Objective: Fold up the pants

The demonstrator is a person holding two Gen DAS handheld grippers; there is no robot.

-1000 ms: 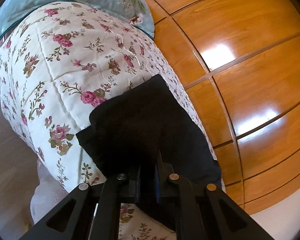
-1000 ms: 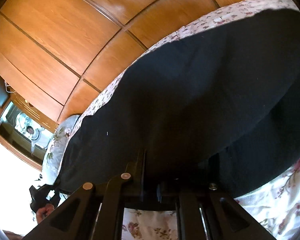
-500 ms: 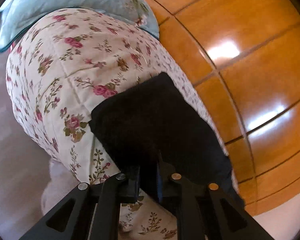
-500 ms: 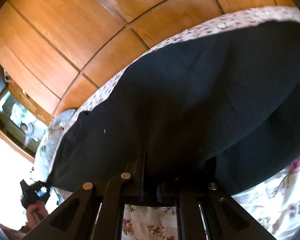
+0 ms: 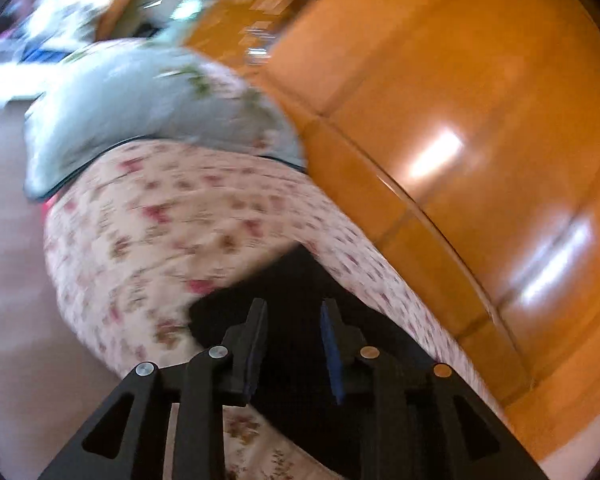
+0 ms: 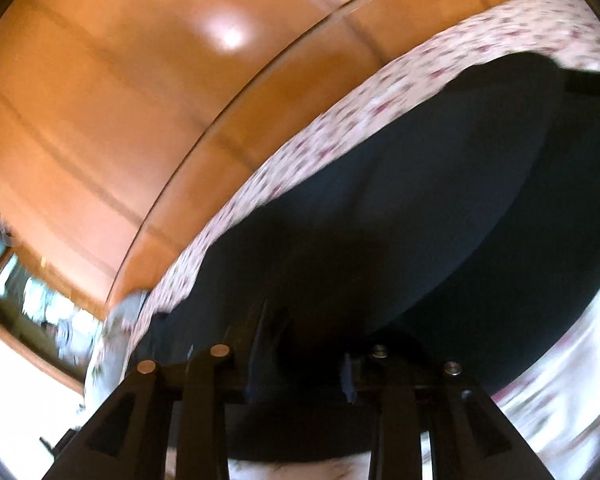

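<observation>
The black pants point(image 5: 296, 320) lie on a floral quilted bed point(image 5: 180, 232). In the left wrist view my left gripper point(image 5: 294, 312) is open, its fingers apart just above the near end of the pants, holding nothing. In the right wrist view the pants point(image 6: 419, 216) fill the middle as a wide dark sheet. My right gripper point(image 6: 303, 328) is open over the cloth, its fingertips dark against it and hard to see. Both views are blurred by motion.
A glossy wooden wardrobe point(image 5: 459, 120) runs along the far side of the bed, also in the right wrist view point(image 6: 140, 100). A pale blue pillow point(image 5: 140, 100) lies at the head of the bed. Pink floor point(image 5: 12, 280) is to the left.
Both grippers have opened and let go of the pants. Both have pulled back and tilted up, so less cloth and more wardrobe shows.
</observation>
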